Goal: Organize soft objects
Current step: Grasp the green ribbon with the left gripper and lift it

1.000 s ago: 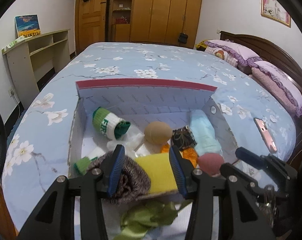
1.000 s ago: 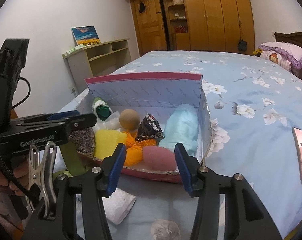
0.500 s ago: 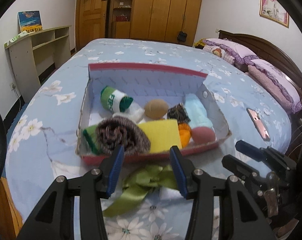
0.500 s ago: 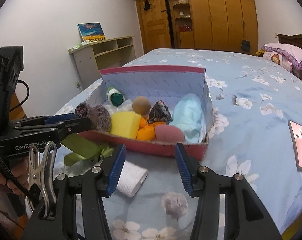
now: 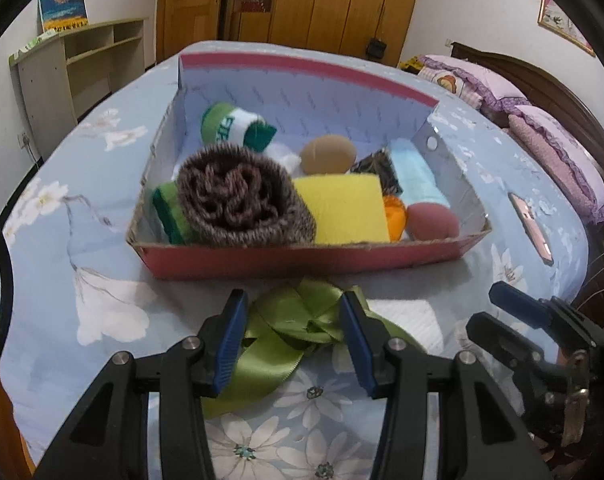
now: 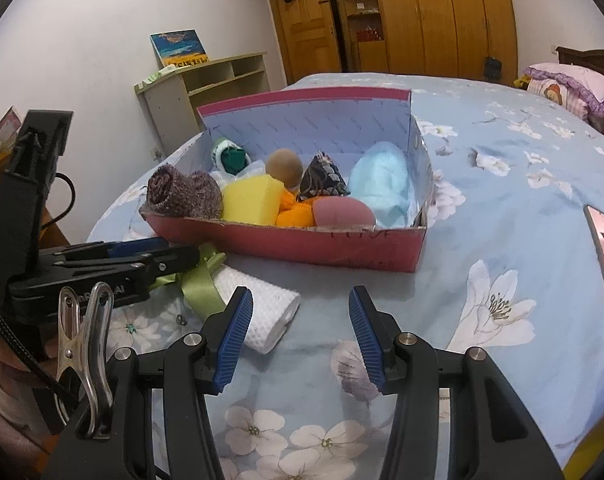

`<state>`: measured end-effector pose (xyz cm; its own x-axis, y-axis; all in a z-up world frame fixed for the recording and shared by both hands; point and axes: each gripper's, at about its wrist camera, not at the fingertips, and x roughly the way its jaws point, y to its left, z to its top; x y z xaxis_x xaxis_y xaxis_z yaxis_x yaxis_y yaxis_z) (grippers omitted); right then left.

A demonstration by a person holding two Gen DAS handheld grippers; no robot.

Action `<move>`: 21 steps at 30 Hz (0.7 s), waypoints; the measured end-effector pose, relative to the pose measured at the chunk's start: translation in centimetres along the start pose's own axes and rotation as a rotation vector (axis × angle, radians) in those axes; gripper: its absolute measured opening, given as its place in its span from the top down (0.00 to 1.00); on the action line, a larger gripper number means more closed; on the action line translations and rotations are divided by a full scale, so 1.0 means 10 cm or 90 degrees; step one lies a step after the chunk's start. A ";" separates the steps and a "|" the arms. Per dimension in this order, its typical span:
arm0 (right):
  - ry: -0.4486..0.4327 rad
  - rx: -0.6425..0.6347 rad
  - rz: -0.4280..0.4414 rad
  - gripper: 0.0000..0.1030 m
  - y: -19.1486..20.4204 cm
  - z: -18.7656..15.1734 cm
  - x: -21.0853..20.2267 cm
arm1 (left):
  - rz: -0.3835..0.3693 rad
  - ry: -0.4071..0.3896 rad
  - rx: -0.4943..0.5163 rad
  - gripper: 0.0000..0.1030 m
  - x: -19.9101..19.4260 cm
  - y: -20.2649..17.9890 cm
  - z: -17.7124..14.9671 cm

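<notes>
My left hand-held gripper (image 5: pixel 293 334) hangs spread over the green ribbon (image 5: pixel 285 332) on the bed (image 5: pixel 101 280), before the box (image 5: pixel 302 258). My right hand-held gripper (image 6: pixel 300 330) is spread, empty, beside the white towel (image 6: pixel 263 312).

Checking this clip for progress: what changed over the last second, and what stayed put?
Both grippers pulled back from the red box. The left gripper, earlier over the yellow sponge, now straddles the green ribbon, jaws open, nothing gripped. The right gripper now hovers open over the bedspread beside the white rolled cloth. Box contents, ribbon and cloth lie unchanged.
</notes>
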<state>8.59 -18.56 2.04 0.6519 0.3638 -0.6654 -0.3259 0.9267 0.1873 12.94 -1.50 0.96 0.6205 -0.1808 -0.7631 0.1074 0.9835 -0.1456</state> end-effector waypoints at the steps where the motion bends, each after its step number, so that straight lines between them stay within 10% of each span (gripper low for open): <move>1: 0.002 0.001 0.001 0.50 -0.01 0.00 0.01 | 0.000 0.004 -0.002 0.52 0.03 0.01 0.00; 12: 0.024 0.013 0.013 0.50 -0.03 -0.06 0.13 | -0.020 0.014 -0.015 0.52 0.18 -0.01 -0.05; 21: 0.028 0.017 0.013 0.50 -0.04 -0.08 0.15 | -0.022 0.014 -0.031 0.90 0.16 0.07 -0.07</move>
<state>9.15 -18.42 0.44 0.6144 0.3782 -0.6924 -0.3194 0.9217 0.2201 13.47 -1.11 -0.80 0.6004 -0.2155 -0.7701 0.0901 0.9751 -0.2025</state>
